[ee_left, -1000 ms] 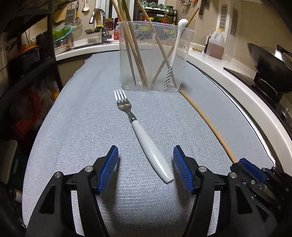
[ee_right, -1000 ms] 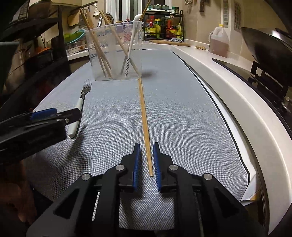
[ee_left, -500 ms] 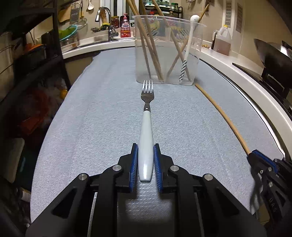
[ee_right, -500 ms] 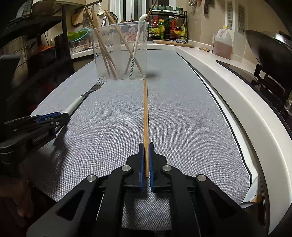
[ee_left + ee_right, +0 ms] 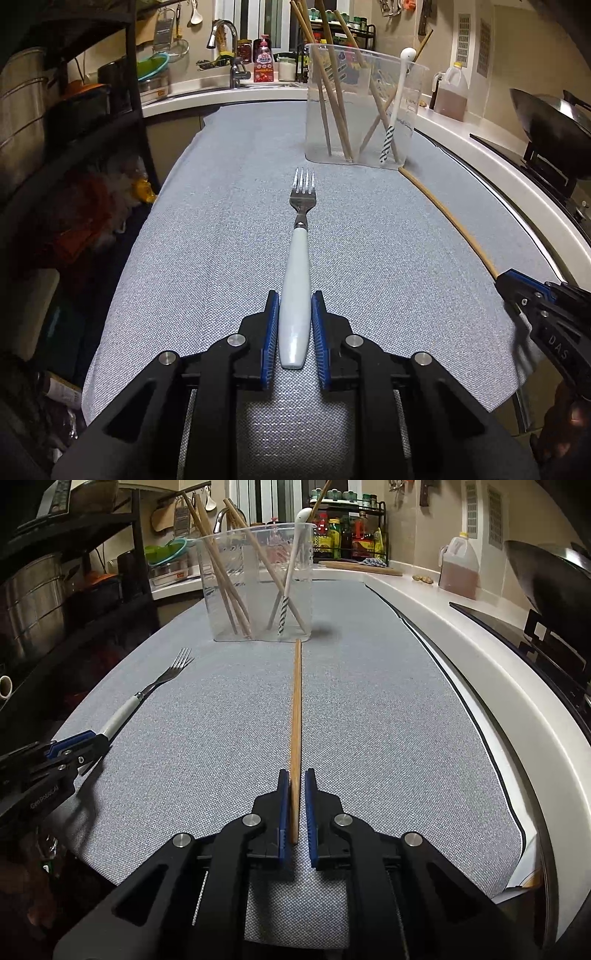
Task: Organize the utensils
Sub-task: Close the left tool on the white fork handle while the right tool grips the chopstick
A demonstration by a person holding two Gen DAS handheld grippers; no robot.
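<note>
Now gripping: left gripper [image 5: 294, 332] jaws pinching fork [image 5: 297, 291] handle, tines pointing straight ahead; right gripper [image 5: 294, 805] jaws easing slightly around chopstick [image 5: 296, 716], lying lengthwise toward cup [image 5: 258, 583] ahead on worktop [image 5: 369, 720].

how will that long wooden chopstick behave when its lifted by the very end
The chopstick is long, thin and round, gripped only at its near end by the right gripper, so the far tip will probably sag or swing. It looks light and stiff. The smooth wood might pivot between the pads and could roll if dropped on the cloth.
</note>
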